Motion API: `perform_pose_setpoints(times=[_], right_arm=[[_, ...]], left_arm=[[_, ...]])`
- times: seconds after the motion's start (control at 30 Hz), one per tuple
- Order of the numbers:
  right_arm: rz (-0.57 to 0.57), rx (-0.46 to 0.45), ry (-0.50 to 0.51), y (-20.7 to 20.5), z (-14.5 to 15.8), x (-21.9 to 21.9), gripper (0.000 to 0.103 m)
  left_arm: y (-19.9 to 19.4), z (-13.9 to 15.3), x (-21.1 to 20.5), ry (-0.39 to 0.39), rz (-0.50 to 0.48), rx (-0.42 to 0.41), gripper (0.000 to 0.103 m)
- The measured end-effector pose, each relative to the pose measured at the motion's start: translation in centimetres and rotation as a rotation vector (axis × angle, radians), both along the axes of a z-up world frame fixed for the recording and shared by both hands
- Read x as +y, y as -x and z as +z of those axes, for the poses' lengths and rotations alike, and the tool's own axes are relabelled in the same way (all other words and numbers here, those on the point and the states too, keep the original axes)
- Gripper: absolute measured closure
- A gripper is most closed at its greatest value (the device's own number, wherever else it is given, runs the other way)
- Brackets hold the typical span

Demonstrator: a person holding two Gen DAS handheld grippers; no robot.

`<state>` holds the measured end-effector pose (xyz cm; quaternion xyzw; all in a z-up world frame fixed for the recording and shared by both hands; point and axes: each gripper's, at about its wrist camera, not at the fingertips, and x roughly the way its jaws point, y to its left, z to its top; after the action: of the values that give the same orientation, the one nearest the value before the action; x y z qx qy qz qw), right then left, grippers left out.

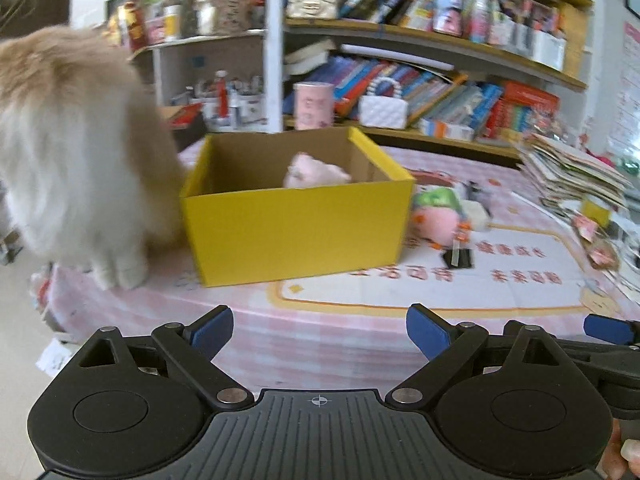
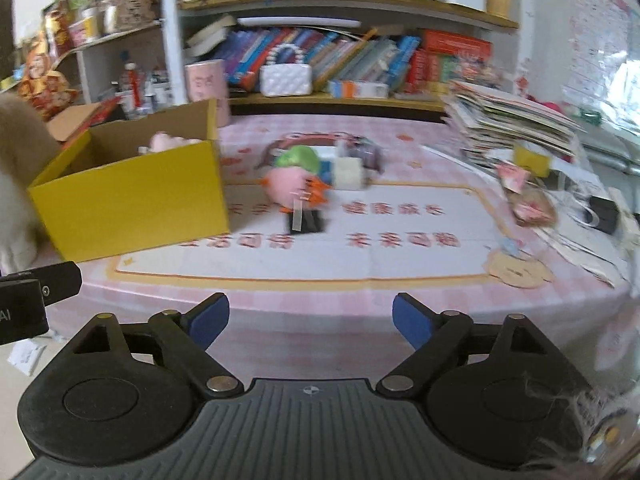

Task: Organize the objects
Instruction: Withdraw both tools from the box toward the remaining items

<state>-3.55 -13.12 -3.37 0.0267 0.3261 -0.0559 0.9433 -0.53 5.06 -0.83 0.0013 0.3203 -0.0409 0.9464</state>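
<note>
Inside yellow box (image 1: 296, 224) lies pink plush (image 1: 316, 174).

Fluffy cat (image 1: 76, 152) left of the yellow box (image 1: 296, 232): head cut off by frame edge, fur blurred. Pink toy (image 1: 314, 174) inside box mostly hidden by front wall. Toy pile (image 2: 320, 176) right of box smeared, items can't be told apart. Tablecloth text (image 2: 400, 238) near box unreadable.

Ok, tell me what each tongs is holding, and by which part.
Nothing. The left tongs and right tongs are both open and empty, short of the yellow box.
</note>
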Motion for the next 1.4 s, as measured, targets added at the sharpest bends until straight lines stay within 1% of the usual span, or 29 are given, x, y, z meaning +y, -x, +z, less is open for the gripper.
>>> perform_pose_setpoints(times=[0.23,0.43,0.53,0.67,0.73,0.9,1.1,1.27,1.4], right_arm=[[-0.109,-0.001,-0.008,1.2,0.0,-3.5,0.015],[-0.141,0.011,-0.011,1.0,-0.2,-5.6,0.015],[-0.148,0.032,-0.015,0.3,-0.5,-6.4,0.015],[-0.135,0.043,-0.014,-0.8,-0.6,-7.1,0.022],[-0.127,0.05,-0.013,-1.5,-0.8,-7.5,0.027],[-0.119,0.083,-0.013,-3.5,-1.4,-8.7,0.036],[-0.099,0.103,-0.008,-6.1,-1.7,-10.0,0.042],[-0.096,0.106,-0.008,-8.5,-1.9,-11.5,0.045],[-0.083,0.111,-0.019,-10.2,-1.9,-12.8,0.049]], left_arm=[[-0.5,-0.1,-3.6,0.001,-0.116,0.004,0.008],[-1.1,-0.5,-5.8,0.009,-0.16,0.019,0.008],[-1.7,-0.7,-6.8,0.012,-0.178,0.033,0.008],[-2.6,-0.9,-7.6,0.01,-0.172,0.042,0.008],[-3.1,-1.1,-8.0,0.007,-0.164,0.049,0.008],[-4.9,-1.8,-8.9,0.01,-0.155,0.085,0.01],[-7.2,-2.7,-10.1,0.023,-0.139,0.119,0.01],[-9.1,-3.5,-11.3,0.031,-0.127,0.149,0.014],[-10.7,-4.0,-12.4,0.038,-0.115,0.165,0.019]])
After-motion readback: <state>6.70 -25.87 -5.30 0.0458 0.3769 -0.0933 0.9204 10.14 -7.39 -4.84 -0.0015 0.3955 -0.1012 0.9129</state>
